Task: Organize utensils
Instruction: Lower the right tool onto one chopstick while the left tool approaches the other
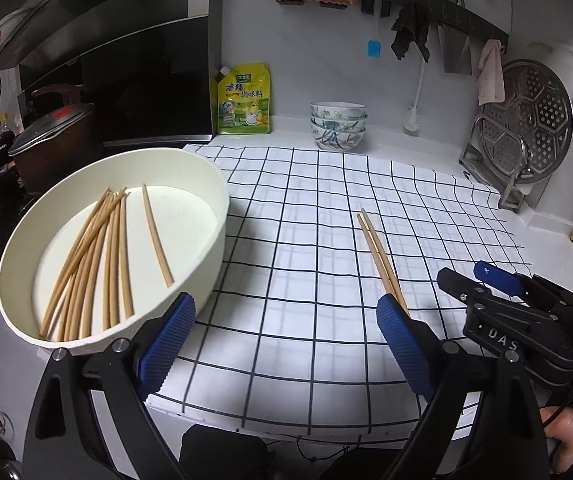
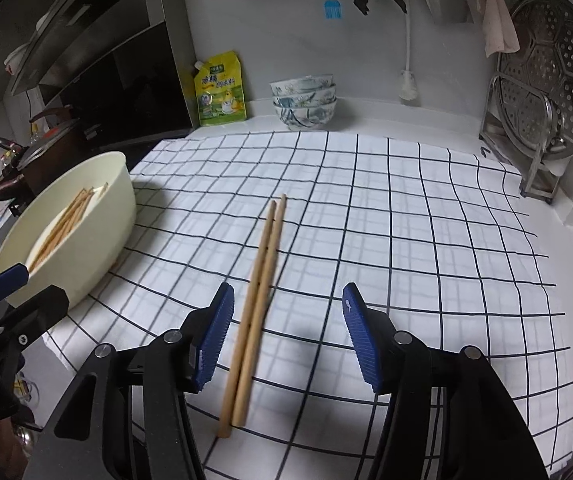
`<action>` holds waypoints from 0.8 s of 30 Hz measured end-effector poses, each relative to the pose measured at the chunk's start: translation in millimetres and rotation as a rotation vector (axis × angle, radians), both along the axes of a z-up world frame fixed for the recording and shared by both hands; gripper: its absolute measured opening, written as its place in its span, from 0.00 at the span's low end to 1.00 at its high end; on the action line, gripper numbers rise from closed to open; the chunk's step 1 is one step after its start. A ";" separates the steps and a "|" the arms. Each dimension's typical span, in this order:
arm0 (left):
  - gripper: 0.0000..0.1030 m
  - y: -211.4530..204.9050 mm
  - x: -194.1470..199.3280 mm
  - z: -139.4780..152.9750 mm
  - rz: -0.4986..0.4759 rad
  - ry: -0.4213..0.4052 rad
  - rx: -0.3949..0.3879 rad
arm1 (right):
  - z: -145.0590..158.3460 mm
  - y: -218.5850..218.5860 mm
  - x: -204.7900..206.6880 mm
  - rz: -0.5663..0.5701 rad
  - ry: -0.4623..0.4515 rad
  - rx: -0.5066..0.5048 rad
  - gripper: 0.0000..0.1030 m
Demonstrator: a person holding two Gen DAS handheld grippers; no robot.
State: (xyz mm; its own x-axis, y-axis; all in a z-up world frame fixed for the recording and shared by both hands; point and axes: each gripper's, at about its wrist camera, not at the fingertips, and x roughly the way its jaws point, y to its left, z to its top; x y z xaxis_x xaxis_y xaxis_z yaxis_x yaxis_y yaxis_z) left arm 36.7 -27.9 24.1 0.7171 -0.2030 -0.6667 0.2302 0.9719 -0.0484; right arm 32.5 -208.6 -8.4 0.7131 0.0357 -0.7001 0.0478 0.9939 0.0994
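Nearest our right wrist camera, the right gripper (image 2: 288, 334) stands with its jaws partly apart and nothing pressed between the blue pads; the pair of chopsticks (image 2: 255, 304) lies on the checked cloth (image 2: 406, 220) in the gap between them, closer to the left pad than the right, touching neither as far as we can tell. That is the relation we think the coming move turns on: the long axis of the pair runs almost straight away from this gripper, near ends under the jaws and far tips leaning slightly rightward, so the pads sit on either side of the sticks and could close across them. Our left gripper (image 1: 282, 344) is spread wide and holds nothing; from its view the pair reaches just to its right pad, so we judge the right hand the better placed one. The two sticks are pale wood, slim and round, lying side by side and touching, tips nearly even. The cream bowl (image 1: 214, 240) stands at the cloth's left edge, just ahead of the left gripper, already holding a loose bundle of chopsticks (image 1: 98, 264) and one stick lying apart. We judge this pair to be the last still on the cloth, and the bowl its likely destination.
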 end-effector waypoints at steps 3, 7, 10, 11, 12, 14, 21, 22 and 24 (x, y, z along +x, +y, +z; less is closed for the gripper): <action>0.88 -4.7 2.0 -4.5 0.000 0.011 -0.003 | -8.5 -1.1 7.0 0.008 0.027 -0.002 0.53; 0.88 -8.2 5.8 -11.7 0.008 0.025 -0.001 | -20.9 0.2 15.8 0.021 0.069 -0.018 0.53; 0.88 -7.9 10.2 -16.3 0.018 0.040 -0.006 | -30.0 1.5 23.5 0.028 0.103 -0.029 0.53; 0.88 -7.6 11.8 -17.4 0.021 0.045 -0.008 | -32.5 2.1 26.5 0.030 0.114 -0.034 0.53; 0.88 -7.3 12.7 -18.4 0.024 0.049 -0.010 | -34.2 2.7 29.1 0.032 0.121 -0.039 0.53; 0.88 -7.0 14.8 -20.4 0.026 0.057 -0.014 | -36.4 4.5 32.4 0.036 0.126 -0.049 0.53; 0.88 -9.8 18.9 -25.7 0.025 0.071 -0.012 | -44.0 8.1 38.3 0.050 0.140 -0.074 0.53; 0.88 -10.4 19.4 -26.4 0.025 0.073 -0.011 | -44.7 9.2 38.6 0.055 0.139 -0.078 0.53; 0.88 -11.8 19.6 -28.1 0.024 0.076 -0.007 | -45.6 11.2 38.4 0.061 0.138 -0.089 0.53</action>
